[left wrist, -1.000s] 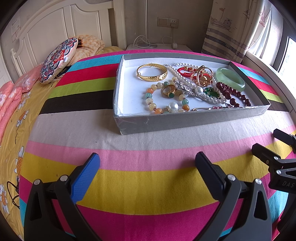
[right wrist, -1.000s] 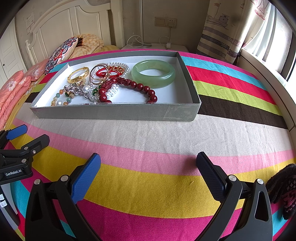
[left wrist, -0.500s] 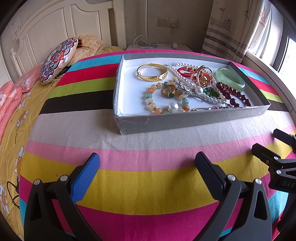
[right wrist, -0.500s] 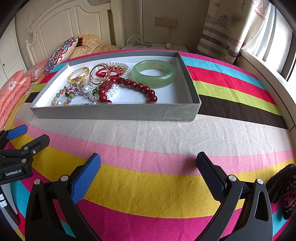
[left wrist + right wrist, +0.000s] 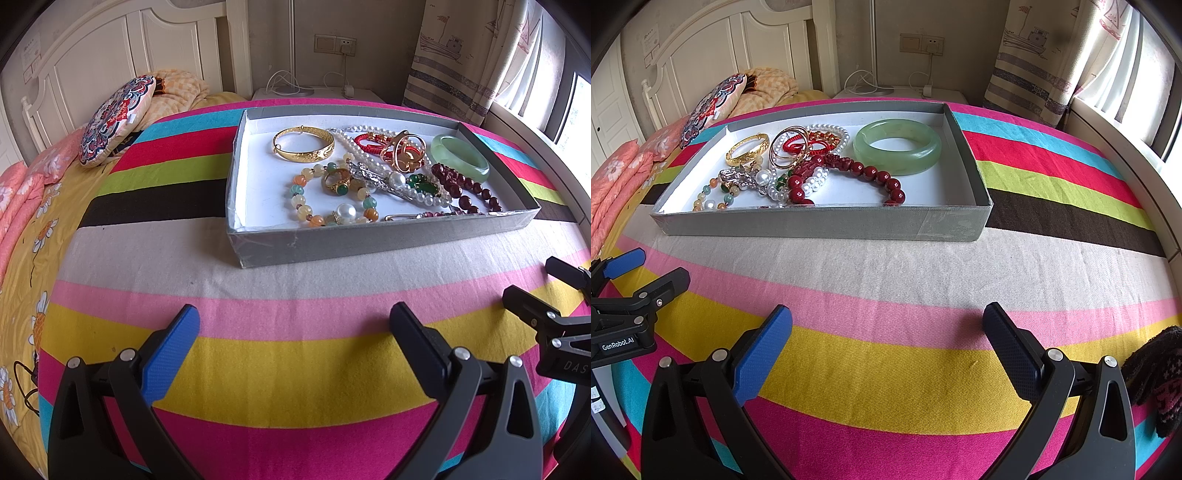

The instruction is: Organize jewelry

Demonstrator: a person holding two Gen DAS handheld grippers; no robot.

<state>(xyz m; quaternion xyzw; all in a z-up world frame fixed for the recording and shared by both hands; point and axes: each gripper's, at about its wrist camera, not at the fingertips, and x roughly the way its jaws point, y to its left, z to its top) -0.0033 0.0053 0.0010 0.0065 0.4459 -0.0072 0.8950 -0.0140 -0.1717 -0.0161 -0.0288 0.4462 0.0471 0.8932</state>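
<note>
Both claws (image 5: pixel 293 325) agape, seemingly empty.

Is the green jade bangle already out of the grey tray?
No, the green jade bangle lies flat inside the grey tray, near its right end, beside the dark red bead bracelet.

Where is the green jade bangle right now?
The green jade bangle lies flat in the grey tray, at its right end in both views, just beyond the dark red bead bracelet. Neither gripper touches it.
</note>
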